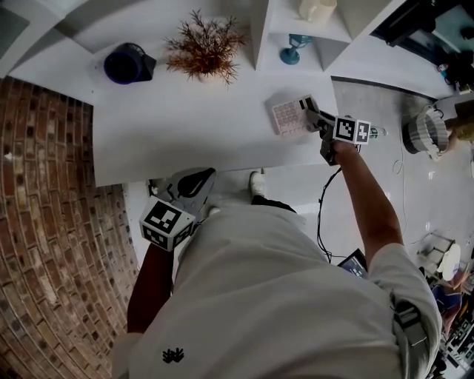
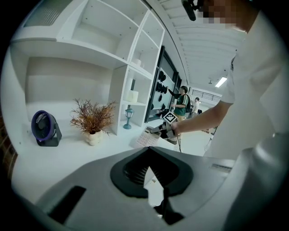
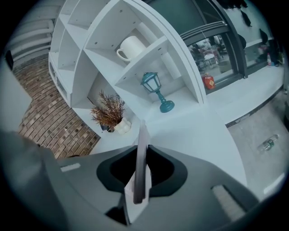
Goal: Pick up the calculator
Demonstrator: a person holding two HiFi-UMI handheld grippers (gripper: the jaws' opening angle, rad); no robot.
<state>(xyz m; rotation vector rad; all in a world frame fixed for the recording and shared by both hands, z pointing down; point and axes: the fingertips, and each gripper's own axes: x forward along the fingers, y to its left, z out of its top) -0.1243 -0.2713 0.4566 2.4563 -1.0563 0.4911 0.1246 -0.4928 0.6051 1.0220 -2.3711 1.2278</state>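
The calculator [image 1: 285, 115], pale with rows of keys, is near the right end of the white table [image 1: 185, 141]. My right gripper [image 1: 309, 109] is shut on its right edge. In the right gripper view the calculator [image 3: 142, 149] stands edge-on between the jaws of the right gripper [image 3: 141, 169], clear of the tabletop. The left gripper view shows the calculator [image 2: 145, 139] tilted in the air at that gripper [image 2: 163, 131]. My left gripper [image 1: 194, 181] hangs below the table's near edge, close to my body. Its jaws [image 2: 151, 180] look closed together, with nothing between them.
A dark blue fan [image 1: 127, 63] and a dried plant in a pot [image 1: 204, 48] stand at the back of the table. The white shelf unit holds a teal lantern [image 1: 295, 48] and a white jug [image 1: 317, 9]. A brick wall [image 1: 44, 222] is at the left, and a bottle [image 1: 378, 133] lies on the floor.
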